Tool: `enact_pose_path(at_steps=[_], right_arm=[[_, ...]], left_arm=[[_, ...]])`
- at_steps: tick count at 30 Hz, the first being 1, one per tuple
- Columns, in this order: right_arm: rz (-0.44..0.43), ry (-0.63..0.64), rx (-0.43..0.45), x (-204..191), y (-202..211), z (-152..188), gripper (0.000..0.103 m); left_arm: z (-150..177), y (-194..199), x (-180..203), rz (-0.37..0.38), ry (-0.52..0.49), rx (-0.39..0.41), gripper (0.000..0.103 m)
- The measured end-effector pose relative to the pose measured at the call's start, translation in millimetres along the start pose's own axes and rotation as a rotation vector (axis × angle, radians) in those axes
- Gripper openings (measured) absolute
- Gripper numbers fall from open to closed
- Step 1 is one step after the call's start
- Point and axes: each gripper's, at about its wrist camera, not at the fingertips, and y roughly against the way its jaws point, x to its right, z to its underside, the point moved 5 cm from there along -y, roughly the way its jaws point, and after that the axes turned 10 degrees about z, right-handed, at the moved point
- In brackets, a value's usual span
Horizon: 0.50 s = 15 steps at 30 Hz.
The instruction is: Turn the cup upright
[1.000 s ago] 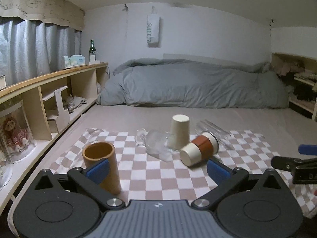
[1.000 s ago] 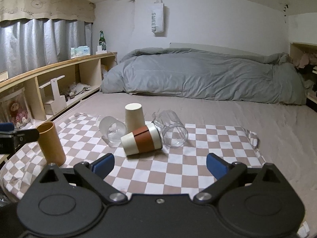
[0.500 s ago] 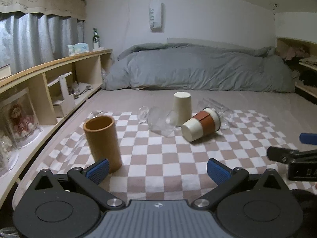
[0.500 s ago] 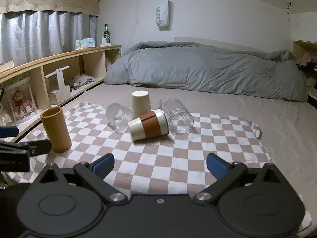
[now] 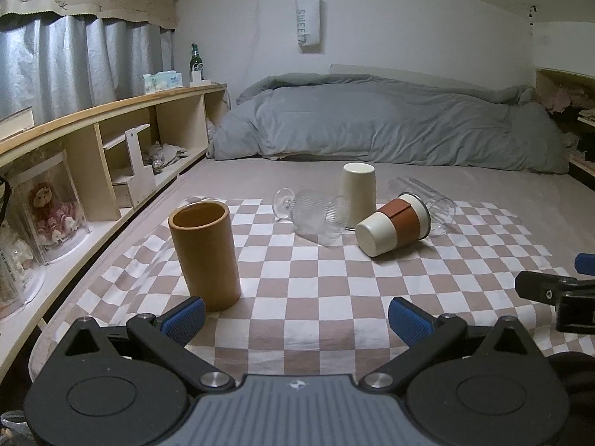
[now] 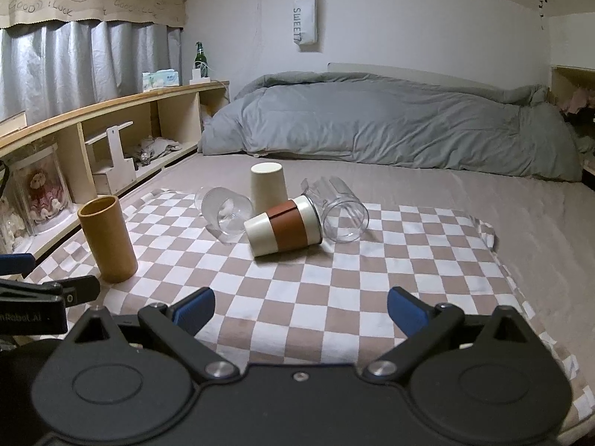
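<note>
Nearest us, our left hand-held gripper [image 5: 295, 319] and right hand-held gripper [image 6: 299, 310] both gape empty over the checkered cloth [image 6: 334, 282], the tan cup [image 5: 204, 254] upright just ahead, the sleeved cup [image 6: 284, 225] lying sideways beyond.

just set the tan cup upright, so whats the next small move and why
Probably bring the open right gripper forward toward the cream cup with the brown sleeve. It lies on its side on the checkered cloth, nearest that gripper, while the tan cup already stands upright and the left gripper is open and holds nothing.
</note>
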Motion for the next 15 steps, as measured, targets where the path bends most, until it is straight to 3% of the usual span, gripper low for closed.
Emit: enact_pose_path(at_steps=[15], right_arm=[[0.0, -0.001, -0.008, -0.8, -3.2, 1.2, 0.1]], left_arm=[[1.3, 0.8, -2.5, -0.003, 0.01, -0.001, 0.103]])
